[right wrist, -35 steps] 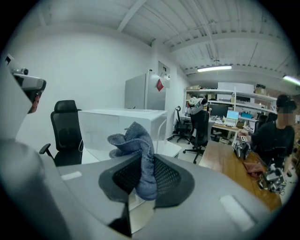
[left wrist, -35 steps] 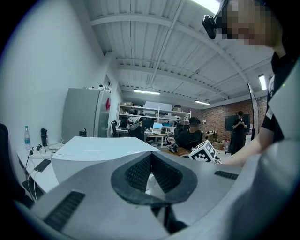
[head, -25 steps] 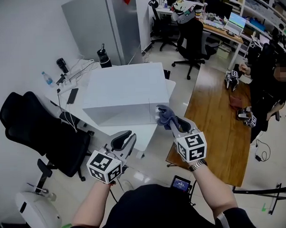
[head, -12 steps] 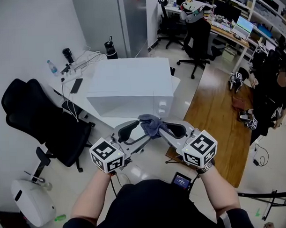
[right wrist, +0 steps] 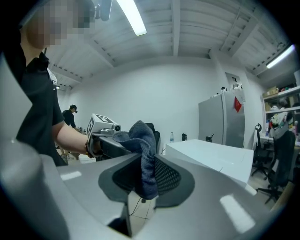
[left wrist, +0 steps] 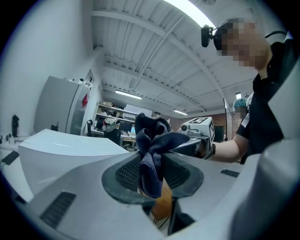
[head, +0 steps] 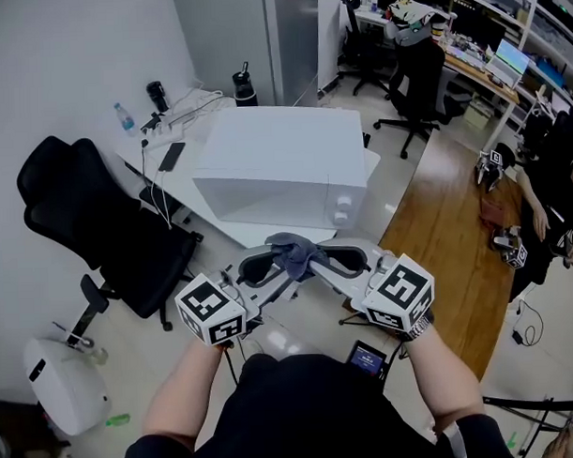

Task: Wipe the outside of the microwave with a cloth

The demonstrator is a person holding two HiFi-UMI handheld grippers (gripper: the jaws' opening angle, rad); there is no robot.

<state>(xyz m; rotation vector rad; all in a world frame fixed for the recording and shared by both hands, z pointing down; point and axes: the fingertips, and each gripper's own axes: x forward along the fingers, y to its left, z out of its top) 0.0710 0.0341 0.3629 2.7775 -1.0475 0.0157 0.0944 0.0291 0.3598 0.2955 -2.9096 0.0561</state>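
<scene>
The cloth [head: 290, 249] is clamped in the right gripper [head: 320, 262] and seemingly pinched by the left gripper's [head: 275, 269] closing jaws; the microwave [head: 284, 162] lies just ahead.

Microwave [head: 284, 162] on desk [head: 254, 236]; chair [head: 99, 220] L, cloth [head: 292, 253] front

The cloth [head: 292, 251] is a dark slate blue. The microwave [head: 275, 163] is plain white all over, and so is the desk [head: 259, 237] under it. The office chair [head: 89, 216] beside them is black. The floor [head: 136, 346] is pale grey, with a strip of warm brown wood [head: 447, 246].
</scene>
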